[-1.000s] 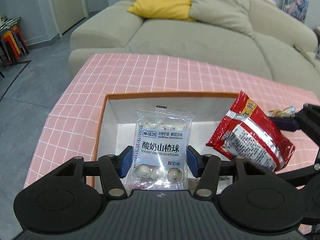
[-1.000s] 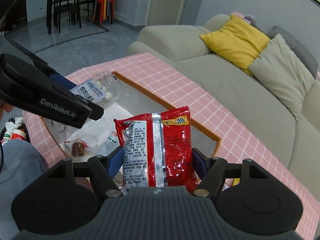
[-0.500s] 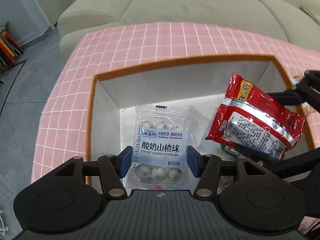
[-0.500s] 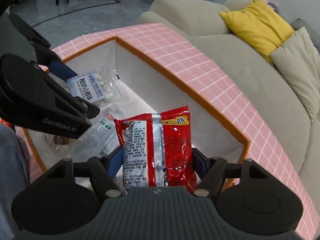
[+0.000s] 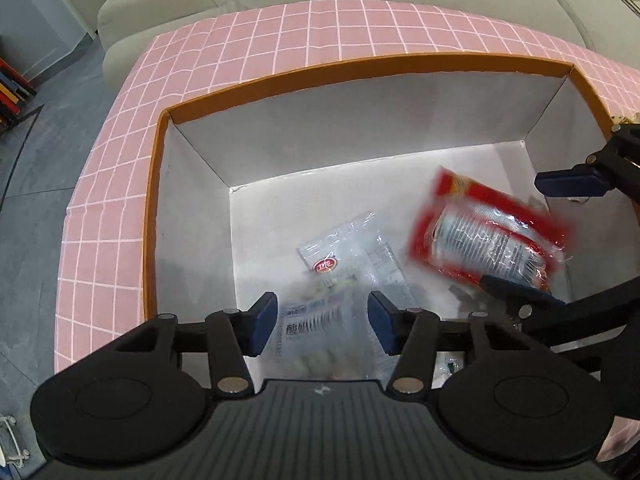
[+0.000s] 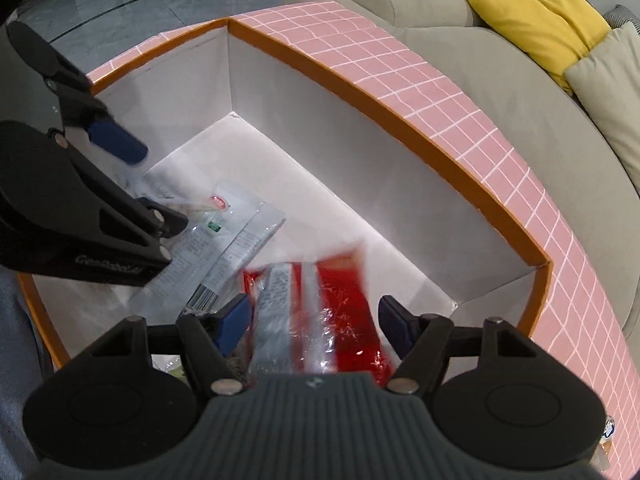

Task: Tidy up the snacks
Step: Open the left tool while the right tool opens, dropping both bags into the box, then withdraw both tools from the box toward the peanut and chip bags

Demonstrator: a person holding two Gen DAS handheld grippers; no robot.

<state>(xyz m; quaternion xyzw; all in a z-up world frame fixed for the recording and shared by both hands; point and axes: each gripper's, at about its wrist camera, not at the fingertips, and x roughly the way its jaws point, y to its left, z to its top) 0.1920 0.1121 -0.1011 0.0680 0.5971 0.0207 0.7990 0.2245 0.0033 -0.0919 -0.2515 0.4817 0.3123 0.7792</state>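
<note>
My left gripper (image 5: 322, 320) points down into the orange-rimmed white box (image 5: 280, 80). Its jaws are closing. The clear packet of yogurt hawthorn balls (image 5: 320, 332) is blurred and low between the blue pads, which do not press on it. My right gripper (image 6: 314, 320) hangs over the box's right half, open. The red snack packet (image 6: 344, 312) is smeared between its pads and slipping down; in the left wrist view this red packet (image 5: 488, 236) hangs between the right gripper's fingers.
A white packet with a red logo (image 5: 340, 256) lies on the box floor, with more wrappers near the front wall. The box stands on a pink checked tablecloth (image 5: 120, 184). A beige sofa (image 6: 440, 4) with a yellow cushion (image 6: 532, 12) lies beyond.
Both grippers sank deeper into the box and tilted further down. Both packets, held firmly before, have slid lower between the pads and are now blurred.
</note>
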